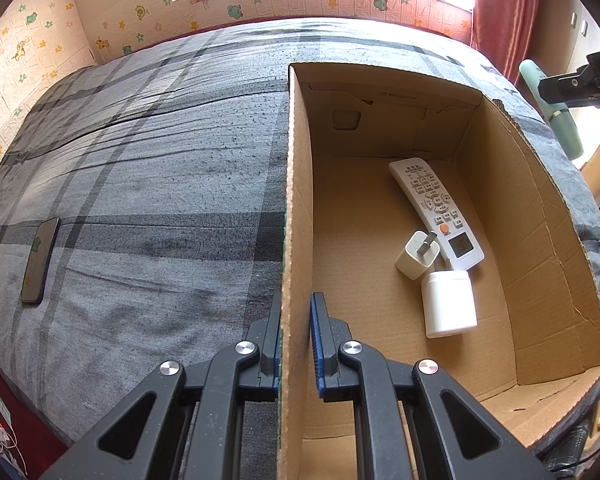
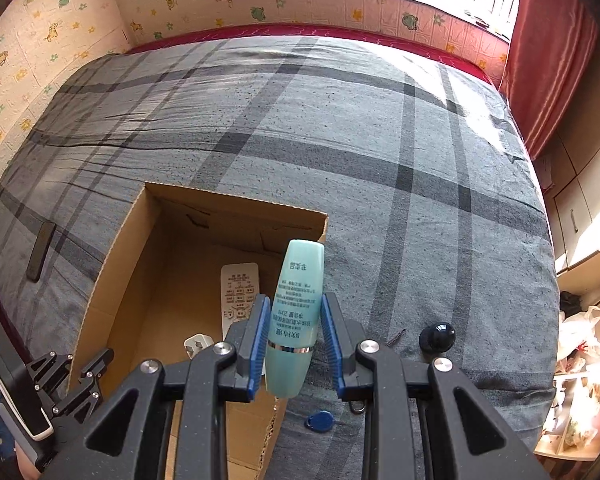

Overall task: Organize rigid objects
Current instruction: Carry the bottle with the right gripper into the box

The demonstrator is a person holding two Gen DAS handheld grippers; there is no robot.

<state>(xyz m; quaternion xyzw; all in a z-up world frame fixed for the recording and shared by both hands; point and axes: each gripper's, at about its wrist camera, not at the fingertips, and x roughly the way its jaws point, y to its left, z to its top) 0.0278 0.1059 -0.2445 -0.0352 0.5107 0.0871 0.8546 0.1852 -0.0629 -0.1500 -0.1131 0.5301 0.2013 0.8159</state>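
In the left wrist view, the left tongs (image 1: 296, 320) are clenched on the near wall of an open cardboard box (image 1: 540, 248), one blue pad inside the wall and the other outside it. The box sits on a bed covered with a grey plaid sheet (image 1: 160, 184). On the box floor lie a white remote control (image 1: 436, 212), a white charger plug (image 1: 414, 254) just beside its lower end, and a white jar (image 1: 448, 304) on its side, touching or nearly touching both. A dark phone (image 1: 40, 260) lies flat on the sheet, well apart from the box to its left. At the upper right edge the right tongs' black body (image 1: 580, 82) shows beyond the box, with a pale green bottle (image 1: 552, 108) hanging from it; its jaws are not visible from here

In the right wrist view, the right tongs (image 2: 294, 328) are grasping the teal cosmetic bottle (image 2: 298, 304) around its middle, the bottle's base pointing away, above the box's right wall (image 2: 236, 216). The remote control (image 2: 238, 292) and charger plug (image 2: 198, 344) show inside the box below. On the sheet (image 2: 380, 160) near the tongs lie a blue key fob (image 2: 320, 420), a small dark round object (image 2: 438, 338) and a short dark spring-like piece (image 2: 396, 338). The phone (image 2: 40, 254) lies left of the box. The left tongs (image 2: 72, 380) sit at the box's left wall
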